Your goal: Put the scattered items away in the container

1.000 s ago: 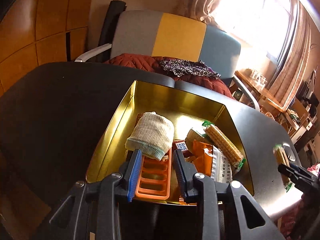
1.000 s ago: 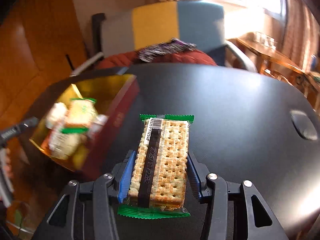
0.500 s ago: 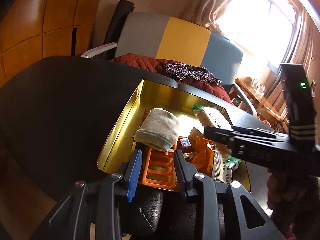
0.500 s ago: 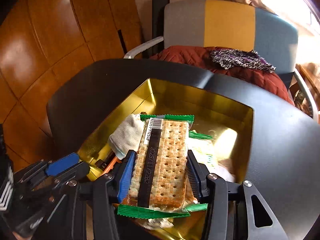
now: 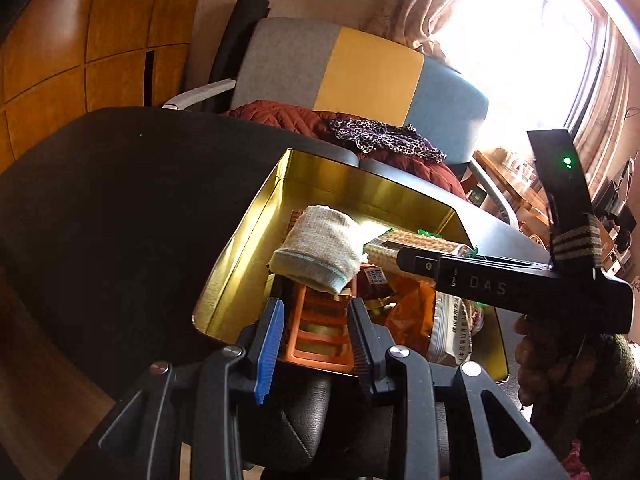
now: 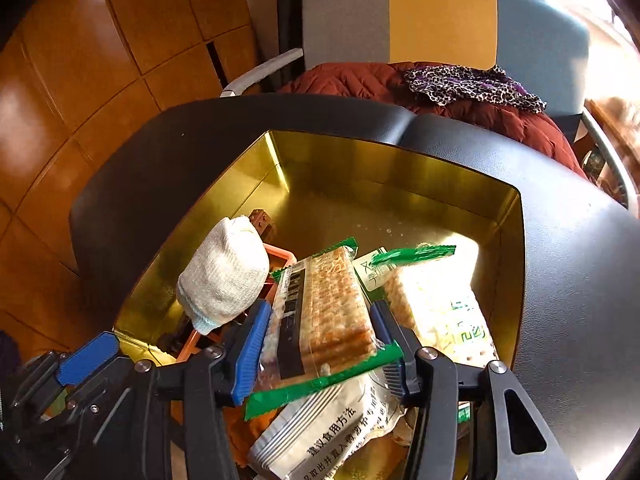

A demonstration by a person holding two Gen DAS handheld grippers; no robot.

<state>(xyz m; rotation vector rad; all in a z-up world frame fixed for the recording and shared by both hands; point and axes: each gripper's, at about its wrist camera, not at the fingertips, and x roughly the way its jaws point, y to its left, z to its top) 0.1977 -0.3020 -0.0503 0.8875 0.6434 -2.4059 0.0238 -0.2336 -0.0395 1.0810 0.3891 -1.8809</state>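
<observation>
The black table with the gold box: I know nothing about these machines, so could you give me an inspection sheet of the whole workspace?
Surface: black table, matte.
Job's things: gold box holds a rolled cloth, orange rack, second cracker pack and white sachet.
Clutter: nothing seen.
Grippers: right gripper over the box, jaws just been opening, tilted cracker pack between them; left gripper open, empty, at the box's near edge.
Cables: nothing seen.
Surroundings: chair with red jacket, wood panels, bright window.
</observation>
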